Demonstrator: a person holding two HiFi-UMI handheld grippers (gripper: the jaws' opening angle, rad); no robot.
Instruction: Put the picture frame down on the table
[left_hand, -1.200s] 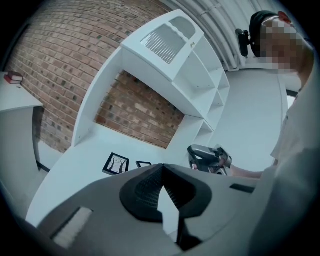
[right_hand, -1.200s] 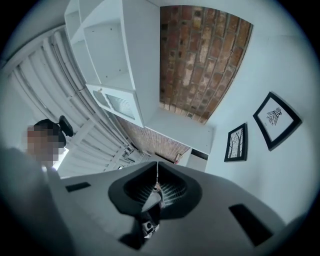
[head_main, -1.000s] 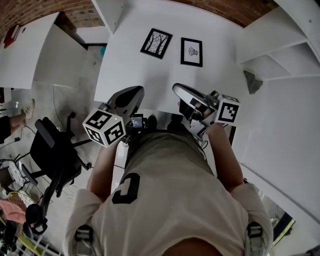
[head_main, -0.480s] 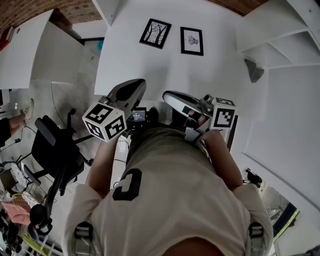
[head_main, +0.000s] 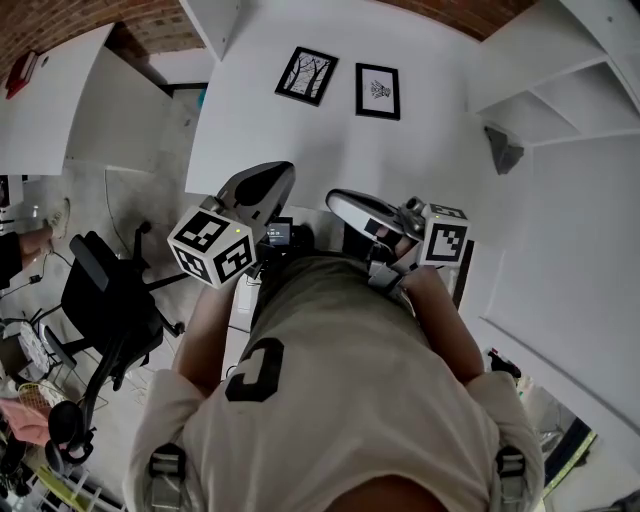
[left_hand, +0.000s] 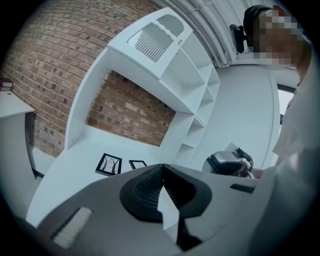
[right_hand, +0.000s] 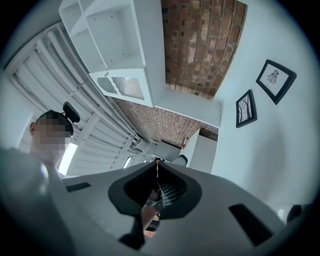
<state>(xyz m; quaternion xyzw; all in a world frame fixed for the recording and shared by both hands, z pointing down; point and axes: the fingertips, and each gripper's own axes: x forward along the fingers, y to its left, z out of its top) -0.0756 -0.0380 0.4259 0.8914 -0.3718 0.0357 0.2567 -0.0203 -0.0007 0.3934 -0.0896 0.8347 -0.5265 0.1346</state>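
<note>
— Looking at the white table, where is the picture frame?

— I see two of them, both lying flat on its far side. The tree frame is on the left, turned a little. The small-drawing frame is just beside it on the right, and they do not touch. (Which one the task means, I cannot tell.)

— And your grippers?

— Both are close to my body, over the near edge of the table and well apart from the frames. My left gripper has its jaws pressed together with nothing between them, and it points toward the frames. My right gripper also has its jaws closed on nothing, and it points across toward the left one.

— What else is around?

— White shelves at the right, a brick wall behind the table, and a black office chair on the floor at my left.
</note>
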